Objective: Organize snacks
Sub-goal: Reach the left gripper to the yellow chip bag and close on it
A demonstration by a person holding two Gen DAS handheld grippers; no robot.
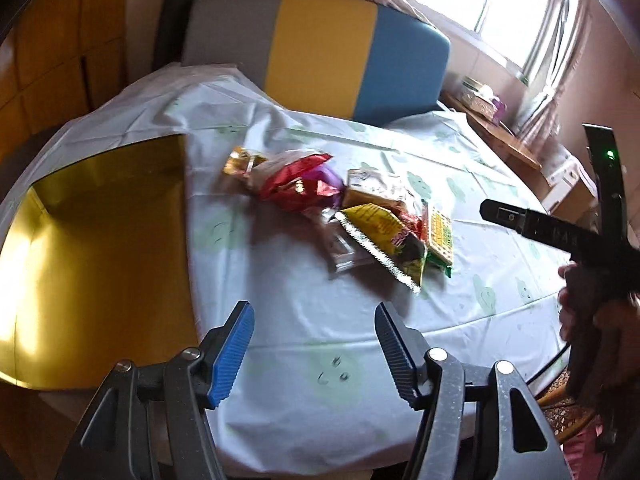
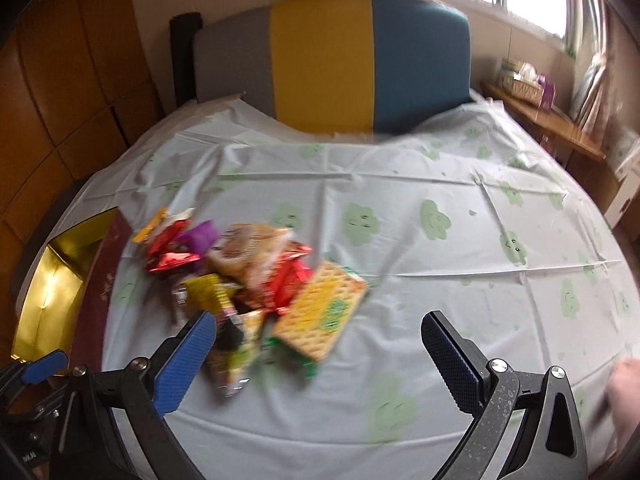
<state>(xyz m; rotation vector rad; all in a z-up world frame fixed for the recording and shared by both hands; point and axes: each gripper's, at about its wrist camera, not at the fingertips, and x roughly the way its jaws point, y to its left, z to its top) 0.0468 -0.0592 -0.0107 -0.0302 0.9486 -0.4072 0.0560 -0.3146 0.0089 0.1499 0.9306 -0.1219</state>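
Tricolour chair (image 1: pixel 320 48), flowered tablecloth (image 2: pixel 440 280)

Snack pile (image 1: pixel 352 208) mid-table; gold box (image 1: pixel 100 248) left, seemingly empty; jaws apart.

Both grippers are black, speckled frames with silver screws. The left gripper (image 1: pixel 314 354) and right gripper (image 2: pixel 320 364) carry ribbed blue pads.

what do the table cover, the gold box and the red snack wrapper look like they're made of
Table cover: probably thin plastic sheeting, from its sharp fold creases and faint sheen.
Gold box: likely foil-faced card, since the inside is mirror-glossy and reflects window light.
Red snack wrapper: seemingly metallised plastic film, crinkled with bright glints.
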